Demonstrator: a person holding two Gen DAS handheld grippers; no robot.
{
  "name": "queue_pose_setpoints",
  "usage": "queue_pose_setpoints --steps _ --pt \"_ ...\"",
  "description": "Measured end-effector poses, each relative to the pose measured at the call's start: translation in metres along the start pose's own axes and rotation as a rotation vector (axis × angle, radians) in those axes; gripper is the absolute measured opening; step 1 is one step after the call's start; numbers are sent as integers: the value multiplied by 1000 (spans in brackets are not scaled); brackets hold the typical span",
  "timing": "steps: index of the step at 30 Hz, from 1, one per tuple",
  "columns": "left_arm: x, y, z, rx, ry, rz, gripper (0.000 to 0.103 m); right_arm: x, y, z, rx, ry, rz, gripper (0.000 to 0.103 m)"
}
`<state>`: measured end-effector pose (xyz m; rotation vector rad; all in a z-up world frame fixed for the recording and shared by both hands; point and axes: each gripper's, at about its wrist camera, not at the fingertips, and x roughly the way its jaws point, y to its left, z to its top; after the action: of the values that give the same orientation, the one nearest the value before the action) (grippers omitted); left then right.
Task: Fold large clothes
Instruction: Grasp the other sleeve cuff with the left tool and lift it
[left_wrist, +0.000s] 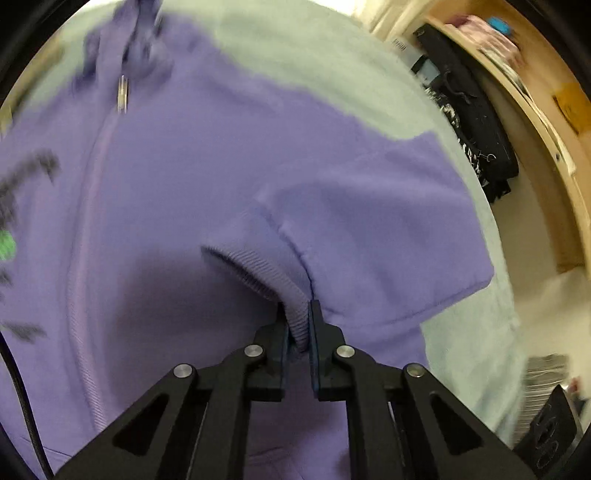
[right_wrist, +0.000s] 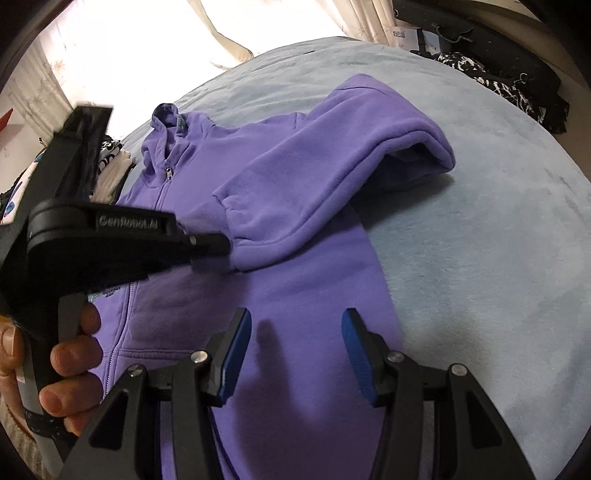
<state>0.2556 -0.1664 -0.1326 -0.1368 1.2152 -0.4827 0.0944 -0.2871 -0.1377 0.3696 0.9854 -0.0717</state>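
Observation:
A purple zip hoodie (right_wrist: 295, 280) lies front up on a pale blue blanket (right_wrist: 480, 240), hood toward the far left. One sleeve (right_wrist: 314, 177) is folded across the chest. My left gripper (left_wrist: 297, 325) is shut on that sleeve's ribbed cuff (left_wrist: 258, 273), holding it just above the hoodie's front; it also shows from the side in the right wrist view (right_wrist: 221, 243). My right gripper (right_wrist: 295, 343) is open and empty, hovering over the hoodie's lower body. The hoodie's zipper pull (left_wrist: 123, 94) shows in the left wrist view.
Black patterned clothes (left_wrist: 476, 122) lie at the blanket's far right edge by a wooden shelf (left_wrist: 546, 122). White and dark fabrics (right_wrist: 110, 166) are piled at the far left. A curtain (right_wrist: 184, 37) hangs behind the bed.

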Motion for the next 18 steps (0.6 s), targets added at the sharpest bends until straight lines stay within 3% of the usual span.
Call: queue_pose_setpoints --steps 6,9,11,14,18 --pt "-100 -20 40 127 -330 111 6 -9 -7 1 2 -17 -16 51" --pt "-141 0 56 121 -420 171 6 -12 -8 1 2 -28 -19 51" --pt "-156 19 62 108 -446 220 6 -11 -7 3 -5 -25 -26 51" --pt "-152 51 63 83 -423 252 6 -10 -3 2 -18 -17 -32 51" --pt "-112 104 53 9 -293 267 6 -7 4 1 -41 -8 -50 51"
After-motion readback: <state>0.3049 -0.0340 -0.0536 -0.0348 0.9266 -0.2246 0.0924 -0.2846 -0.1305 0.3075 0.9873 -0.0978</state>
